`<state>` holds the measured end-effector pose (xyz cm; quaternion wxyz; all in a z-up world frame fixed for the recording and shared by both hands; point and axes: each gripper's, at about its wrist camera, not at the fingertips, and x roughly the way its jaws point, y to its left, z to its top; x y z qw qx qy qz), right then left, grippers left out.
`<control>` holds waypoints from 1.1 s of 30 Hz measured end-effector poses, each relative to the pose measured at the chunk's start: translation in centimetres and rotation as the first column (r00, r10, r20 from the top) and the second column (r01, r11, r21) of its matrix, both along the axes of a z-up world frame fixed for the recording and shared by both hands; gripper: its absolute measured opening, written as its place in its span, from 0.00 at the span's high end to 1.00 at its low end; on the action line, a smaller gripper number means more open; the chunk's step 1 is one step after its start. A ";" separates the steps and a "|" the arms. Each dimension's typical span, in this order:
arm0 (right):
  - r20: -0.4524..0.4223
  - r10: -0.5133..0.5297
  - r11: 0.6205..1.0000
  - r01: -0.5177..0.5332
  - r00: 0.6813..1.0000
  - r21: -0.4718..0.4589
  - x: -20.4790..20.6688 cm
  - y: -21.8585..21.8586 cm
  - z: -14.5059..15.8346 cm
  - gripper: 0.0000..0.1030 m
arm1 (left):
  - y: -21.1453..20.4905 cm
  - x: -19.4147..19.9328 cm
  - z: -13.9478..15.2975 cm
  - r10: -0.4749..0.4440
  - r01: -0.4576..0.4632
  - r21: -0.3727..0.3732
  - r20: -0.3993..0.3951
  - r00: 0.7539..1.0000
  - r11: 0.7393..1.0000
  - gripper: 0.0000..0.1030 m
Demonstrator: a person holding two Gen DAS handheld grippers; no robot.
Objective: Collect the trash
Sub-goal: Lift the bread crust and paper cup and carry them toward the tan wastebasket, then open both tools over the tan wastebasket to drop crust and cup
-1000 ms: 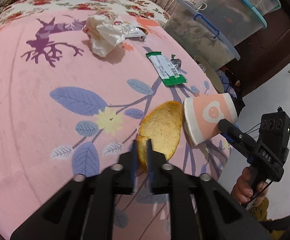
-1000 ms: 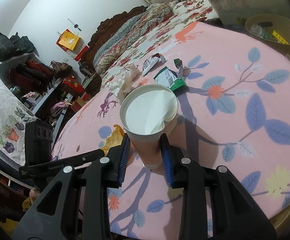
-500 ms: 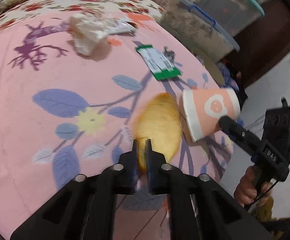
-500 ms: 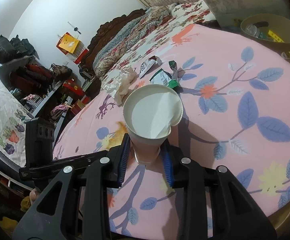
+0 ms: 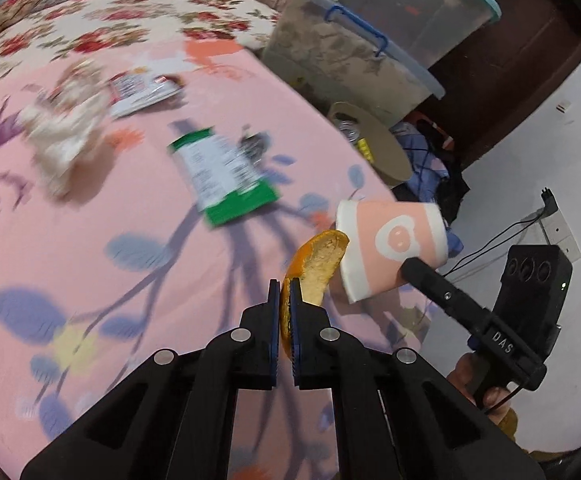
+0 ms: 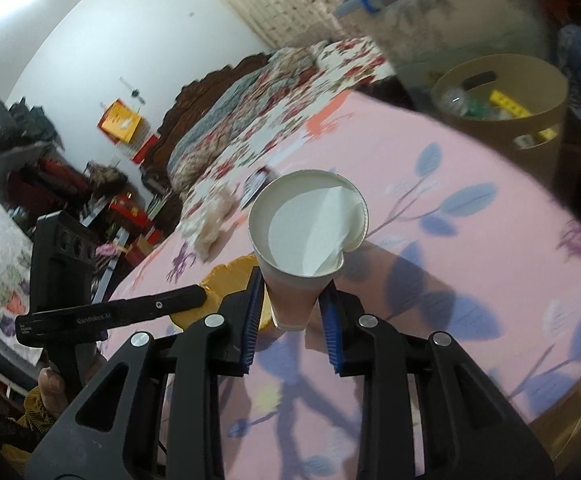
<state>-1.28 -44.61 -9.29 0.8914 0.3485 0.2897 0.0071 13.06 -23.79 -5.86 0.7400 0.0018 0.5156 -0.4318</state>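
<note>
My left gripper [image 5: 285, 292] is shut on an orange peel [image 5: 320, 264] and holds it above the pink bed sheet [image 5: 130, 208]. My right gripper [image 6: 290, 300] is shut on a pink paper cup [image 6: 308, 224], held upright off the sheet; the cup also shows in the left wrist view [image 5: 390, 252], right of the peel. The peel shows behind the cup in the right wrist view [image 6: 230, 276]. A green wrapper [image 5: 222, 172], a crumpled tissue [image 5: 66, 136] and a white wrapper [image 5: 142, 88] lie on the sheet.
A round cardboard bin [image 6: 502, 108] holding trash stands beside the bed at the right; its rim shows in the left wrist view [image 5: 374, 140]. Clear storage boxes [image 5: 362, 52] are stacked behind it. A floral quilt [image 5: 90, 24] covers the far bed.
Both grippers have lifted off the sheet and swung toward the bin, the left with the peel, the right with the cup.
</note>
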 end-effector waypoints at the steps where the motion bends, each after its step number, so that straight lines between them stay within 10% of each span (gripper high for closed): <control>1: 0.002 -0.011 1.000 0.011 1.000 0.002 -0.1 -0.4 0.1 0.71 | -1.0 0.1 0.3 -0.012 0.012 -0.001 0.008 1.000 1.000 0.96; 22: 0.022 -0.192 0.981 0.191 0.981 0.029 -2.8 -11.6 -0.8 0.71 | -17.7 1.5 1.0 -0.154 0.154 0.024 0.025 0.988 0.988 0.96; 33: -0.005 -0.305 0.944 0.302 0.952 -0.133 2.3 -20.8 1.2 0.70 | -29.5 5.1 2.6 -0.159 0.161 -0.027 0.078 0.984 0.987 0.96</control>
